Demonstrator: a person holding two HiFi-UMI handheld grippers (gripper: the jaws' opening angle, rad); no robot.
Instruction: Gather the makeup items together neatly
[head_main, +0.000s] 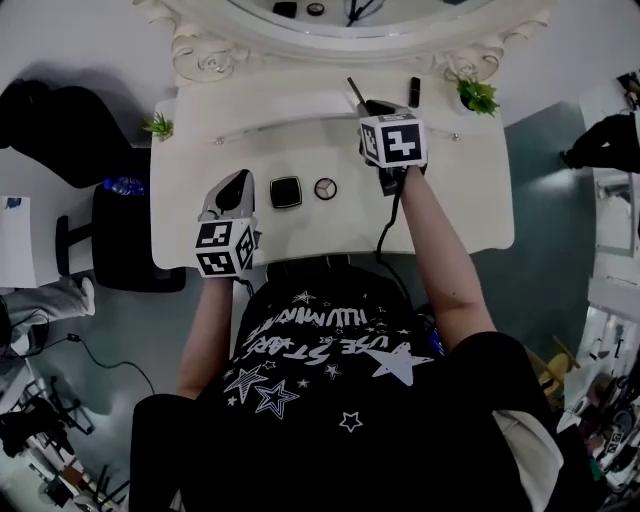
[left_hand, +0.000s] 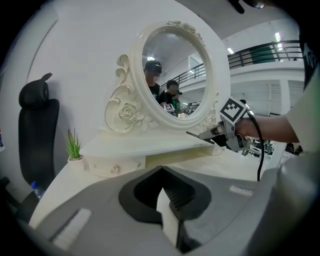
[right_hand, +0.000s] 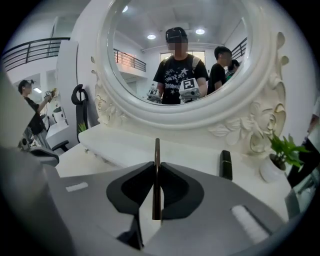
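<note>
Right gripper (head_main: 373, 106) is pinching the thin dark pencil (right_hand: 157, 152) at upper centre of the head view | left gripper (head_main: 238, 186) is resting closed and empty, left of the compacts (head_main: 286, 191) | risk: the slim pencil is likely pivoting or slipping in the narrow pinch while travelling.

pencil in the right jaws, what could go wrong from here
The thin pencil is pinched at one narrow spot by the right gripper with a long end sticking out, so it may pivot or slip. That end points toward the raised shelf, where the upright lipstick tube stands close by; a swing could topple it. Laid by the square compact, it might roll.
</note>
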